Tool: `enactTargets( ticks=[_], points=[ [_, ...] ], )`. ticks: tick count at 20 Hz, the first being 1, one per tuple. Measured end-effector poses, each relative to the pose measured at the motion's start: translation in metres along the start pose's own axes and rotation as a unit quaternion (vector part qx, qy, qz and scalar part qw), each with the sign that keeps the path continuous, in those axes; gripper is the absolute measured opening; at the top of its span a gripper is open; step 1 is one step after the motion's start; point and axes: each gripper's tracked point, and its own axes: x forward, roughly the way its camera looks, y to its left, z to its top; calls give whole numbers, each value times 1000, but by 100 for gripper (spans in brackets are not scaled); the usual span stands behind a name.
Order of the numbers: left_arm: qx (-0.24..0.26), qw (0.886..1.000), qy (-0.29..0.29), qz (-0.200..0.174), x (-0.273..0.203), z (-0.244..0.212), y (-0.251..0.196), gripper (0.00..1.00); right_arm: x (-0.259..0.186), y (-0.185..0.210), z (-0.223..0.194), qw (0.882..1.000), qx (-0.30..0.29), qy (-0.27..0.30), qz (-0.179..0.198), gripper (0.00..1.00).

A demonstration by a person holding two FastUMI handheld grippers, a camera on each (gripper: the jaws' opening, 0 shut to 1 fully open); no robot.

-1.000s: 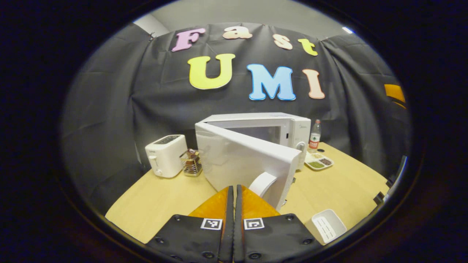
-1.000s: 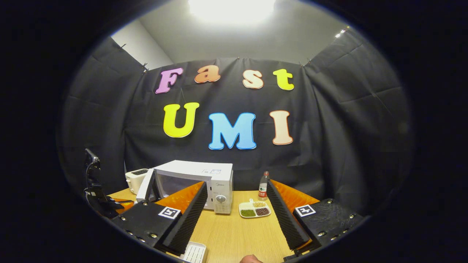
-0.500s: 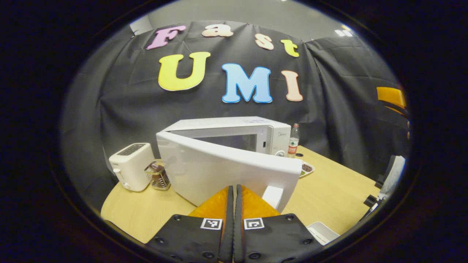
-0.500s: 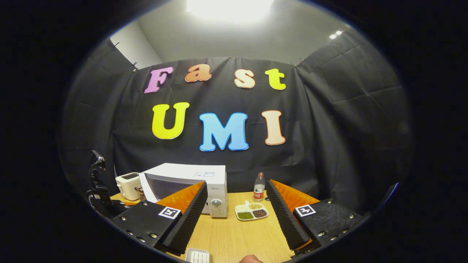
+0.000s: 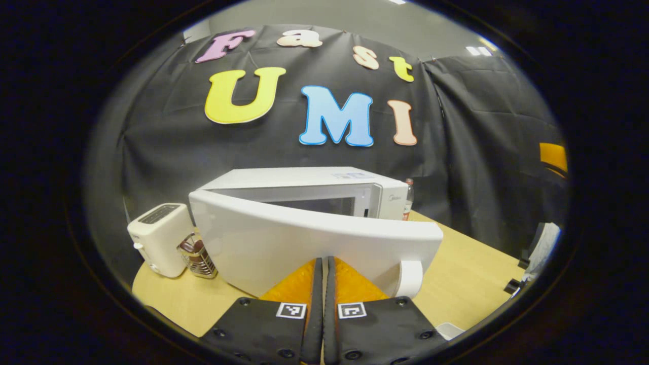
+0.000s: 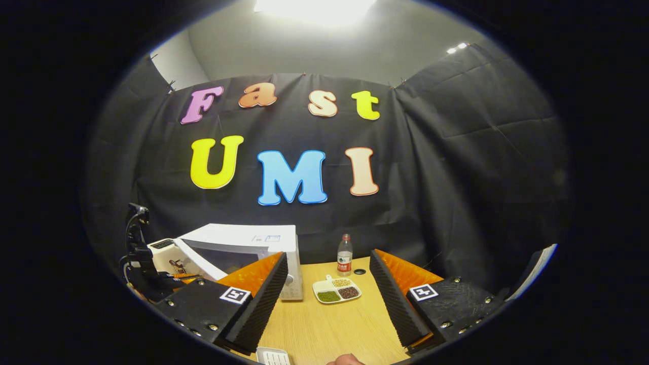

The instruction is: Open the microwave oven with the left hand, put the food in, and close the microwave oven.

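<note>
The white microwave (image 5: 304, 185) stands on the wooden table (image 5: 466, 274) with its door (image 5: 304, 243) swung partly open toward me. My left gripper (image 5: 323, 259) is shut, fingertips right at the door's outer face, left of the white handle (image 5: 409, 278); nothing shows between the fingers. The food, a white divided dish (image 6: 336, 290) of green, brown and pale beans, lies on the table right of the microwave (image 6: 243, 237). My right gripper (image 6: 328, 257) hangs open above the table, and the dish shows between its fingers farther off.
A white toaster (image 5: 161, 238) and a wire holder (image 5: 197, 253) stand left of the microwave. A water bottle (image 6: 344, 255) is behind the dish by the cloth wall. A small white box (image 6: 274, 356) lies near the table's front edge.
The microwave door has swung wider open, and its handle has slid right of my shut left gripper. The right gripper's view has drifted, so the microwave and dish sit further left.
</note>
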Motion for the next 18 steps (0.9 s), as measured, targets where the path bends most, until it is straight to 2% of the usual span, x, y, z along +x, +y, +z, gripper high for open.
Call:
enactTargets(
  ticks=[7, 8, 11, 12, 13, 14, 18],
  points=[
    [8, 1000, -5, -17, 47, 10, -3, 9, 12, -5, -6, 1000, -7, 11, -26, 98],
    [8, 1000, -4, -13, 52, 11, 0, 5, 13, -6, -7, 999, -9, 12, -29, 98],
    [9, 1000, -3, -8, 67, 8, 3, 4, 16, -7, -14, 999, -7, 21, -38, 98],
    [11, 1000, -5, -7, 71, 9, 4, 9, 18, -8, -16, 999, -7, 23, -41, 98],
    [12, 1000, -5, -7, 76, 10, 5, 5, 18, -9, -17, 999, -8, 26, -44, 98],
    [11, 1000, -8, -6, 82, 12, 6, 8, 19, -10, -18, 998, -10, 28, -47, 98],
    [3, 1000, -9, 11, 104, 18, 14, 7, 21, -10, -19, 998, -17, 31, -54, 98]
  ],
)
